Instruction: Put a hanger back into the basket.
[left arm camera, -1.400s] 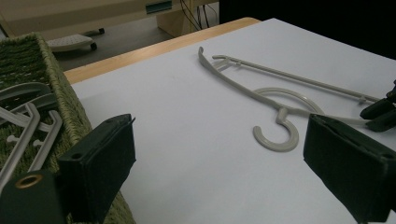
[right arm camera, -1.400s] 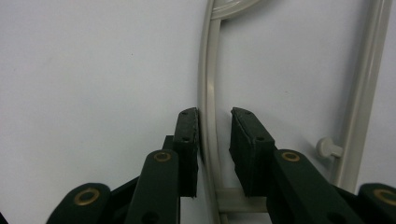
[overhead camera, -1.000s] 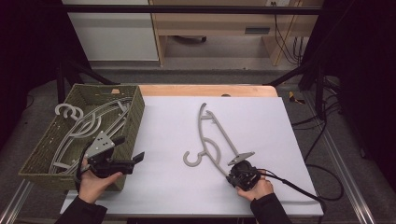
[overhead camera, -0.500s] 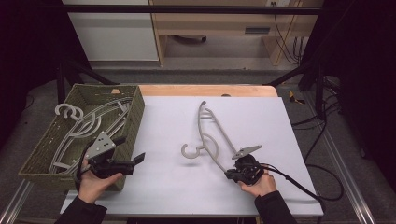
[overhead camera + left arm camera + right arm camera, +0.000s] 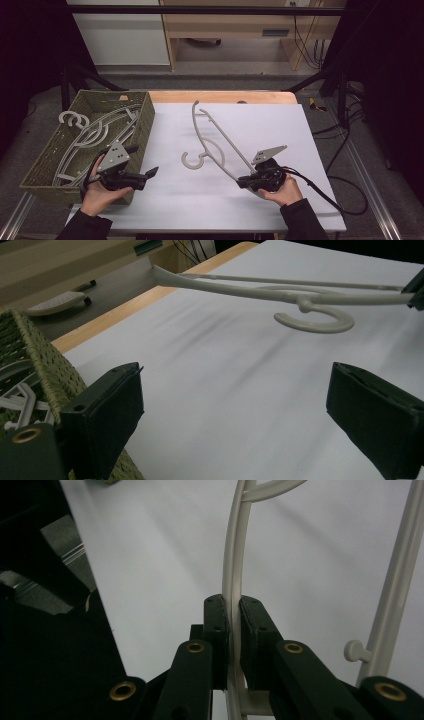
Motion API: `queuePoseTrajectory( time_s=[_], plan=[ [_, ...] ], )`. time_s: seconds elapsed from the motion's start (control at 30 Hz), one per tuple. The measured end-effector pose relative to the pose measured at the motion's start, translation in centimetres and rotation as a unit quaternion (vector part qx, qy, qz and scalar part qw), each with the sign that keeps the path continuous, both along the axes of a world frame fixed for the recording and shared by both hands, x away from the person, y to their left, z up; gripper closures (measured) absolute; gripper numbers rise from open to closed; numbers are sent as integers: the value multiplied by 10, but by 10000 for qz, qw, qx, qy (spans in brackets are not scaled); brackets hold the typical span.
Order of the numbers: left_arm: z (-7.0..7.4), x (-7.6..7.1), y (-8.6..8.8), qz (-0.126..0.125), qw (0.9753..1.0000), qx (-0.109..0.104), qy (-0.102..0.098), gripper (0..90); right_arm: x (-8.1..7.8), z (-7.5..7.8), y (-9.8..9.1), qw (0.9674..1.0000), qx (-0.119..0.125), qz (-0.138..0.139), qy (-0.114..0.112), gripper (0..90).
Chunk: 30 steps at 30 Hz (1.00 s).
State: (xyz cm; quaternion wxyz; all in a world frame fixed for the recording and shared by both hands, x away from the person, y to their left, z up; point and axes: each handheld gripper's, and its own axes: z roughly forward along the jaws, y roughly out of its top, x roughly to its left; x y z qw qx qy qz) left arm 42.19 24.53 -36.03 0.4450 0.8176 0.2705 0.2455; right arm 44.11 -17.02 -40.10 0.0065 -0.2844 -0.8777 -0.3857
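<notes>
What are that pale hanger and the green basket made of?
The hanger looks like moulded plastic: smooth, matte, off-white, with one-piece curves. The basket looks woven, perhaps dyed wicker or cord; its olive walls show a ribbed braid.

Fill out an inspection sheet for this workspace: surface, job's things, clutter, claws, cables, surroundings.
Surface: white table top, wooden strip along the far edge.
Job's things: grey hanger, one end held, hook toward the basket; woven basket at the left with more hangers.
Clutter: nothing seen.
Claws: right claw shut on the hanger's arm; left claw open, nothing between its jaws, beside the basket.
Cables: black cable trails from the right claw.
Surroundings: wooden furniture, dark frame, floor cables.
</notes>
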Motion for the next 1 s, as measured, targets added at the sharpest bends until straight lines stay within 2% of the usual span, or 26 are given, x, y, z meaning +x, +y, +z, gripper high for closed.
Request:
queuePoseTrajectory(
  time_s=[0.07, 0.1, 0.17, 0.2, 0.3, 0.47, 0.57, 0.6, 0.63, 0.7, 0.73, 0.77, 0.8, 0.83, 0.87, 0.9, 0.93, 0.97, 1.0],
  plan=[
    [2, 0, -3, -109, 9998, 133, -21, 74, -1, 8, 1, 9995, 110, 290, -27, 830],
    [3, 0, -4, -138, 9997, 192, -30, 74, -1, 8, 1, 9995, 110, 290, -27, 830],
    [5, 2, -7, -201, 9991, 377, -54, 70, -2, 11, 3, 9987, 184, 480, 9, 830],
    [6, 3, -9, -257, 9986, 466, -65, 68, -3, 13, 4, 9982, 131, 581, 12, 830],
    [8, 4, -12, -332, 9981, 515, -78, 62, -5, 15, 5, 9974, 130, 706, 69, 830],
    [8, 8, -20, -538, 9946, 884, -31, 60, -9, 16, 5, 9954, 106, 941, 178, 830],
    [4, 10, -29, -691, 9919, 1065, -5, 59, -13, 16, 6, 9930, 137, 1153, 236, 830],
    [4, 10, -29, -691, 9919, 1065, -5, 59, -13, 16, 6, 9930, 137, 1153, 236, 830],
    [3, 10, -34, -807, 9899, 1166, 5, 60, -14, 15, 7, 9913, 177, 1281, 246, 830],
    [2, 9, -38, -855, 9891, 1199, -22, 62, -15, 15, 7, 9907, 165, 1326, 260, 830],
    [1, 8, -42, -918, 9869, 1325, -81, 63, -16, 15, 7, 9903, 164, 1350, 293, 830],
    [1, 7, -44, -938, 9858, 1390, -120, 69, -17, 15, 8, 9887, 178, 1460, 278, 830],
    [0, 7, -47, -960, 9848, 1437, -172, 69, -17, 15, 8, 9887, 178, 1460, 278, 830],
    [-1, 8, -51, -1040, 9803, 1658, -282, 85, -20, 14, 8, 9872, 215, 1536, 373, 830],
    [-1, 8, -51, -1040, 9803, 1658, -282, 93, -20, 14, 9, 9863, 201, 1596, 353, 830],
    [-4, 10, -57, -1135, 9766, 1798, -319, 102, -21, 13, 9, 9852, 168, 1663, 385, 830],
    [-4, 10, -57, -1135, 9766, 1798, -319, 113, -21, 13, 9, 9852, 168, 1663, 385, 830],
    [-6, 11, -59, -1181, 9752, 1846, -320, 132, -23, 13, 10, 9845, 128, 1686, 468, 830],
    [-8, 12, -61, -1213, 9749, 1839, -320, 132, -23, 13, 10, 9845, 128, 1686, 468, 830]
  ],
)
